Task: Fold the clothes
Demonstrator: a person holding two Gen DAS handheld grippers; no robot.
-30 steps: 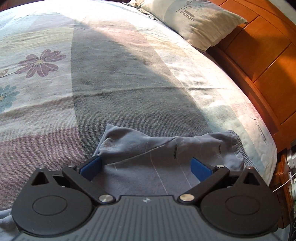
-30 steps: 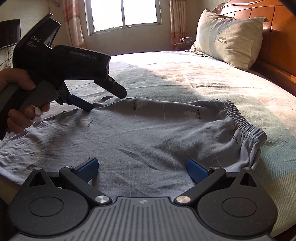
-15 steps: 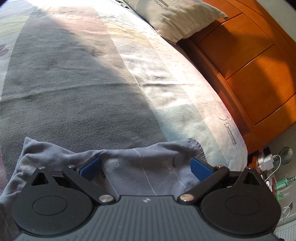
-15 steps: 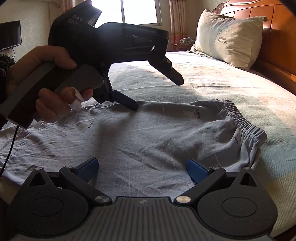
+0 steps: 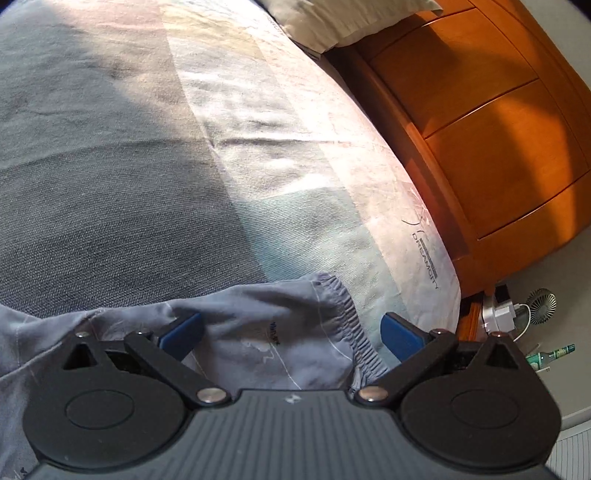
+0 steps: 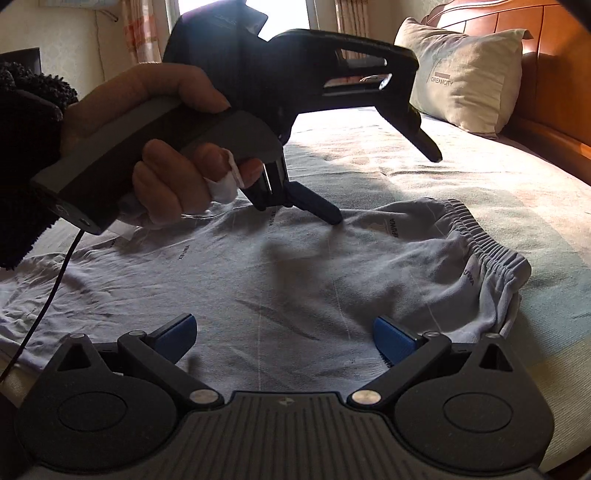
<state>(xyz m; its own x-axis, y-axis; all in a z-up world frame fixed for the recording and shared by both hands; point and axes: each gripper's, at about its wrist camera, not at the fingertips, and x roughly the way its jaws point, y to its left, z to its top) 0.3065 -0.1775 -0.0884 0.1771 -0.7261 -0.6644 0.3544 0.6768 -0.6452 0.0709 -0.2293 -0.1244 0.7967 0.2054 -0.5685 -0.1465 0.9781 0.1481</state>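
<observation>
**Grey garment spread on bed, both hand-held grippers open**

Left wrist view: The left hand-held gripper (image 5: 291,332) was observed with its jaws spread wide and nothing held between them. The grey garment (image 5: 258,317) was seen lying beneath it, with the gathered elastic waistband (image 5: 351,317) located near the right blue pad. The garment was laid on the bed (image 5: 147,166), close to its edge. A wooden headboard (image 5: 480,129) and a pillow (image 5: 332,22) were noted beyond. A small fan (image 5: 541,302) and a green bottle (image 5: 550,356) were recorded on the floor.

Right wrist view: The right hand-held gripper (image 6: 284,332) was found open over the near edge of the garment (image 6: 295,280), with nothing gripped. The left hand-held gripper (image 6: 386,190) was held by a hand (image 6: 159,147) in a dark sleeve (image 6: 26,158); its lower blue fingertip (image 6: 317,208) was seen touching the garment's far edge, while the upper one stood raised well clear. A pillow (image 6: 461,74) was seen resting against the headboard (image 6: 554,55).
</observation>
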